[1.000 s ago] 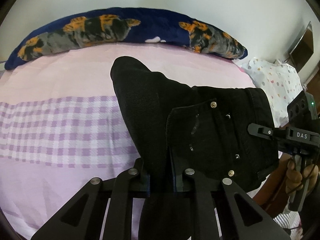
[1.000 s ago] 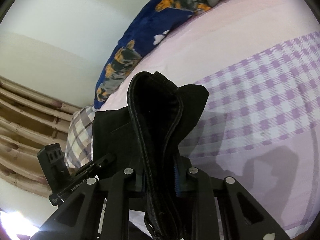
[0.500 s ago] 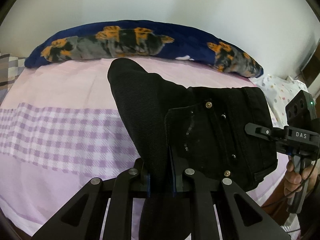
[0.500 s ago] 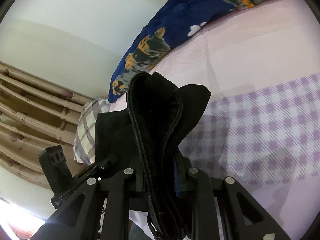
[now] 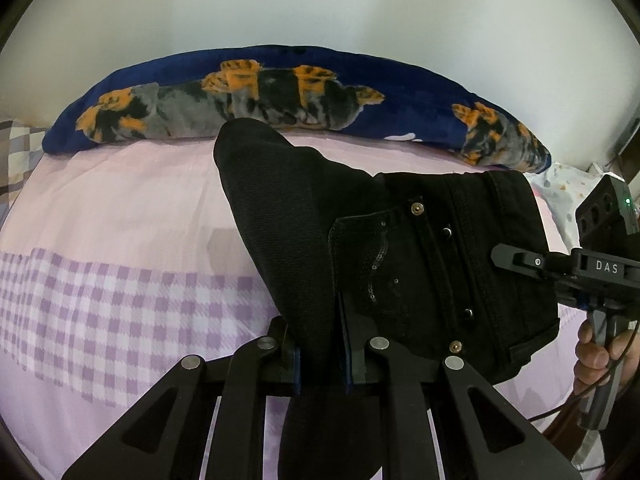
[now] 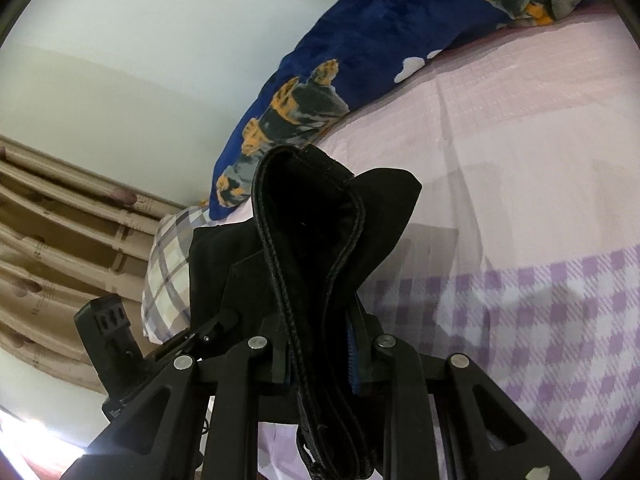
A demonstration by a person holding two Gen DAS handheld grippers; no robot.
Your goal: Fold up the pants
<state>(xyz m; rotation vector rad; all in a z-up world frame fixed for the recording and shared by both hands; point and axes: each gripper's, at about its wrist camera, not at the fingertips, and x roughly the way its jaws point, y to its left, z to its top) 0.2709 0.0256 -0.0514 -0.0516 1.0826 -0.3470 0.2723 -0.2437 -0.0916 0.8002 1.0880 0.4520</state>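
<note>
Pants point(image 5: 420, 264), black denim, one pair. Handling: soft and limp, yet thick at seams and waistband, so the layers bunch rather than lie thin; probably moderately heavy for cloth, and likely to sag between two holds. Not fragile, not slippery; the woven surface should give pads good purchase. Best taken at the stiffer stitched edges, waistband or hem, where several layers can be pinched together without sliding apart.

Location: lifted off the bed point(image 5: 120, 208), hanging between the two hand-held tools above the pink sheet with its purple check band. A long navy pillow point(image 5: 280, 92) with an orange and grey animal print lies along the wall behind.

Holds: left gripper point(image 5: 320, 356) is clamped onto a bunched fold of the fabric, which passes between its jaws and hangs below. Right gripper point(image 6: 322, 358) is likewise closed on a doubled, corded-edged band, apparently the waistband, though the close view makes this uncertain. In the left view the right tool shows at the far edge, held by the person's hand point(image 5: 600, 356).

Appearance: matt black, visible twill weave, heavy double stitching, metal rivets and dark studs, a pocket panel with a curved line of small sequins.
</note>
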